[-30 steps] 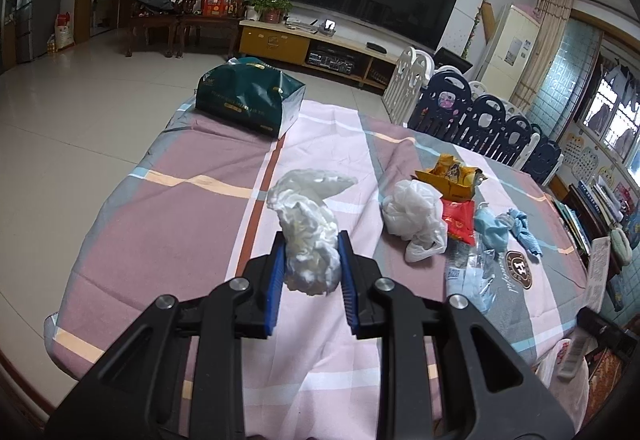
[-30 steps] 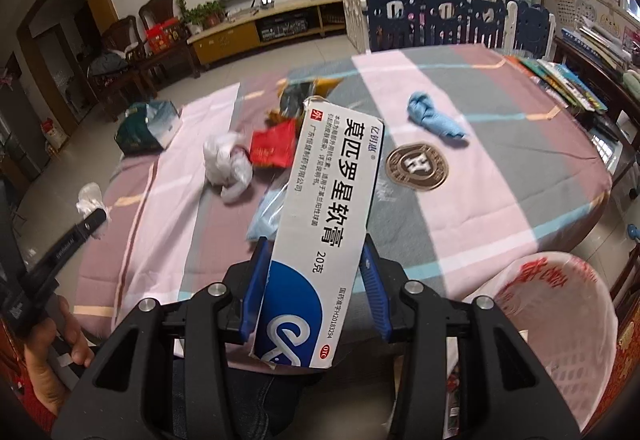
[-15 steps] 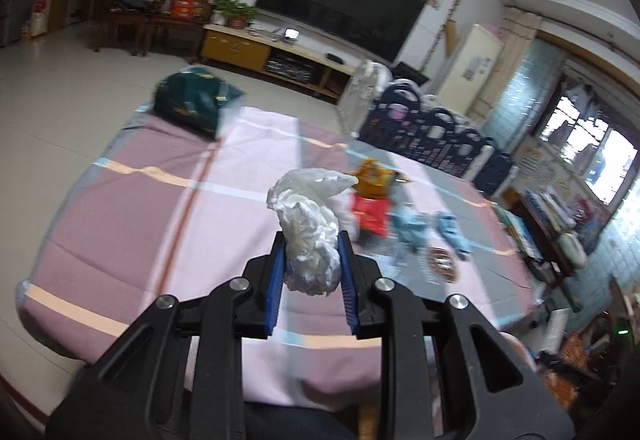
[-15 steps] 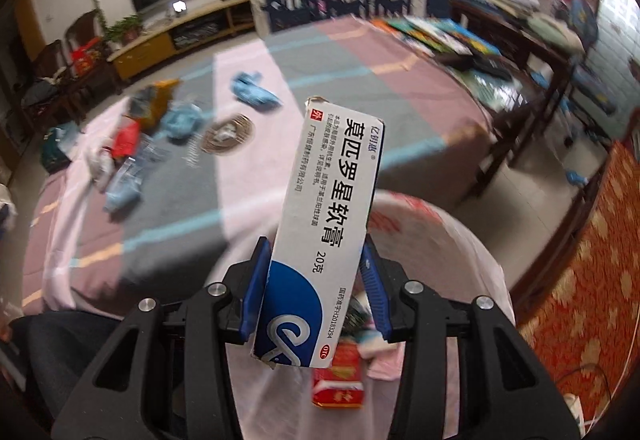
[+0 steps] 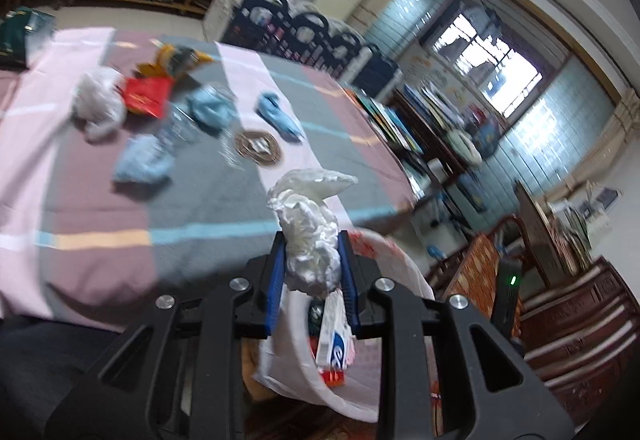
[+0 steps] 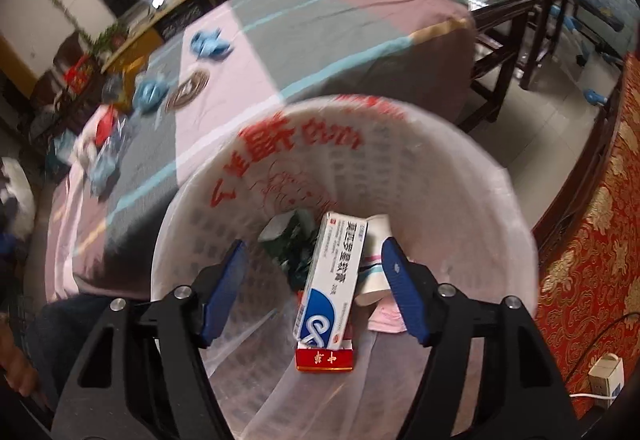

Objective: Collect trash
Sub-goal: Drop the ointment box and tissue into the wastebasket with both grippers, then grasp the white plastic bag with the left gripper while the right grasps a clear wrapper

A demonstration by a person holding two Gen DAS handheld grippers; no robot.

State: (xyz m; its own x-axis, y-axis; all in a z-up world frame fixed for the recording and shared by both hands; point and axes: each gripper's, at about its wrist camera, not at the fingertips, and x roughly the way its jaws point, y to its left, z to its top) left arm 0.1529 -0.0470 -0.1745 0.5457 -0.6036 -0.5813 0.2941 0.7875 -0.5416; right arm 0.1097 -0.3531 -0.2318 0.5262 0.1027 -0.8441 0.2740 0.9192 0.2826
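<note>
A living room, with a big table under a striped pink and grey cloth point(image 5: 100, 200) and a white lined bin point(image 6: 500, 208) parked right at its near edge, close enough that trash goes from table to bin in one short swing. Over the bin's mouth hangs the right gripper point(image 6: 312, 290), tipped steeply down, its jaws opening with blue pads well clear on both sides of the white and blue ointment box point(image 6: 332, 280). The box sits between them untouched, inside the bin on top of a red packet point(image 6: 325, 359) and beside a paper cup point(image 6: 374, 276), so it looks let go for the drop. The left gripper point(image 5: 312, 280) is clamped nearly closed on a crumpled white plastic bag point(image 5: 310, 236), squeezed tight so the floppy thing cannot slip, and it hovers just above the bin rim, presumably next in. More litter waits on the cloth: blue wrappers point(image 5: 142, 160), a red pouch point(image 5: 146, 96), another white bag point(image 5: 98, 100)
</note>
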